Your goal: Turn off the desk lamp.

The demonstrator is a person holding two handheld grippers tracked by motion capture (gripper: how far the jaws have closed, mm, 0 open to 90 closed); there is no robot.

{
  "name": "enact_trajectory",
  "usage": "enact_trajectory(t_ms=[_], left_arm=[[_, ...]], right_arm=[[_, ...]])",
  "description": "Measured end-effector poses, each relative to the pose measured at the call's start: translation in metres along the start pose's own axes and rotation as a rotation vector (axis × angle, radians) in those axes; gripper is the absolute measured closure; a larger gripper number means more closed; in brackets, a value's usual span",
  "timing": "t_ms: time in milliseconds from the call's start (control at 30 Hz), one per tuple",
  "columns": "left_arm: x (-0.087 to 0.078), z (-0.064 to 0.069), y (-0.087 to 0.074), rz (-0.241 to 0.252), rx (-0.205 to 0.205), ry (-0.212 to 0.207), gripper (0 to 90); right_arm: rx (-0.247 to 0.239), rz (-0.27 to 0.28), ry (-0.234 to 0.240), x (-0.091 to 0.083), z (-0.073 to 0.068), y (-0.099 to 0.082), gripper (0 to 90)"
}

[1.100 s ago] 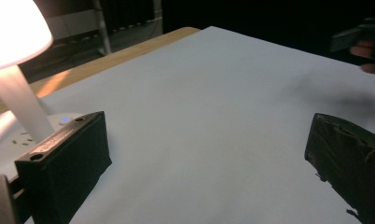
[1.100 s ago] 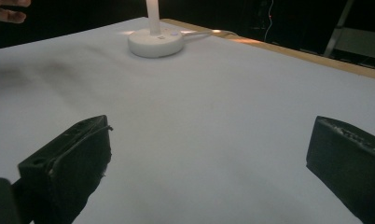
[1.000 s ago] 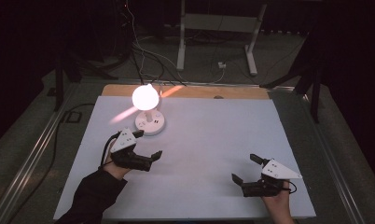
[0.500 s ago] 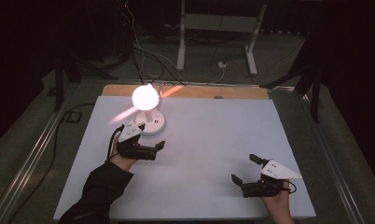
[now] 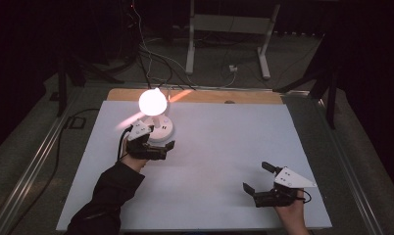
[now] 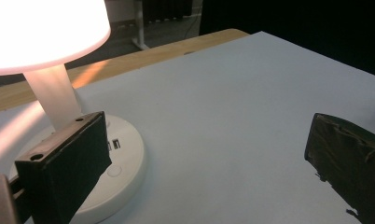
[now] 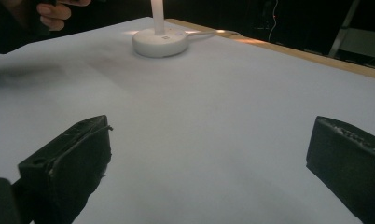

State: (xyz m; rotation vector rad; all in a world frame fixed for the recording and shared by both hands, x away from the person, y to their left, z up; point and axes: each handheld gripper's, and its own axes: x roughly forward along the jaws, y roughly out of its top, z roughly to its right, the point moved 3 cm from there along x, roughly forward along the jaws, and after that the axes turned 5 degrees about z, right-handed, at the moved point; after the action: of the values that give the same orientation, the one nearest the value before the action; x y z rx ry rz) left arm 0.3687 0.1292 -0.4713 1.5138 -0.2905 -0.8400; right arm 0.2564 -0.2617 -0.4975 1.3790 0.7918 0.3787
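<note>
At the far left of the white table (image 5: pixel 224 147), the left gripper (image 5: pixel 158 147), jaws spread wide, closes in on the round base (image 6: pixel 115 172) of a lit desk lamp (image 5: pixel 153 101), apparently aiming for its controls, while the right gripper (image 5: pixel 258 178) rests open near the front edge

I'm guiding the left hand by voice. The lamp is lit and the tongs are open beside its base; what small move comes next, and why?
Probably ease the left tongs forward and down toward the button on the lamp base. The jaws stand open, one just over the base rim, nothing gripped, and the lamp is lit.
</note>
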Motion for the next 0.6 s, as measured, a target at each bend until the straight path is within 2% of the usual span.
enact_trajectory(t_ms=[67,167,200,333,367,400,433,500,600], left_arm=[[0.005,-0.005,-0.001,-0.024,0.004,0.007,0.6],[0.008,-0.008,-0.001,-0.031,-0.009,0.014,0.7],[0.011,-0.01,-0.002,-0.043,-0.002,0.028,0.9],[0.015,-0.015,-0.004,-0.053,-0.011,0.057,8.5],[0.017,-0.018,-0.005,-0.057,-0.009,0.093,11.8],[0.018,-0.019,-0.006,-0.063,-0.011,0.097,16.8],[0.019,-0.02,-0.006,-0.072,-0.006,0.108,17.3],[0.02,-0.022,-0.007,-0.071,0.006,0.125,29.8],[0.022,-0.024,-0.009,-0.083,0.011,0.132,40.3]], right_arm=[[-0.001,0.002,0.0,0.0,0.0,0.0,0.0],[0.005,0.001,0.0,0.0,0.0,0.0,0.0],[0.003,0.001,0.0,0.0,0.0,0.0,0.0],[0.006,0.003,0.002,0.0,0.001,0.0,0.0],[0.006,0.003,0.002,0.0,0.001,0.0,0.0],[0.005,0.002,0.002,0.0,0.001,0.0,0.0],[0.004,0.002,0.002,0.0,0.001,0.0,0.0],[0.007,0.002,0.001,0.0,0.001,0.0,0.0],[0.007,0.003,0.001,0.0,0.001,0.0,0.0]])
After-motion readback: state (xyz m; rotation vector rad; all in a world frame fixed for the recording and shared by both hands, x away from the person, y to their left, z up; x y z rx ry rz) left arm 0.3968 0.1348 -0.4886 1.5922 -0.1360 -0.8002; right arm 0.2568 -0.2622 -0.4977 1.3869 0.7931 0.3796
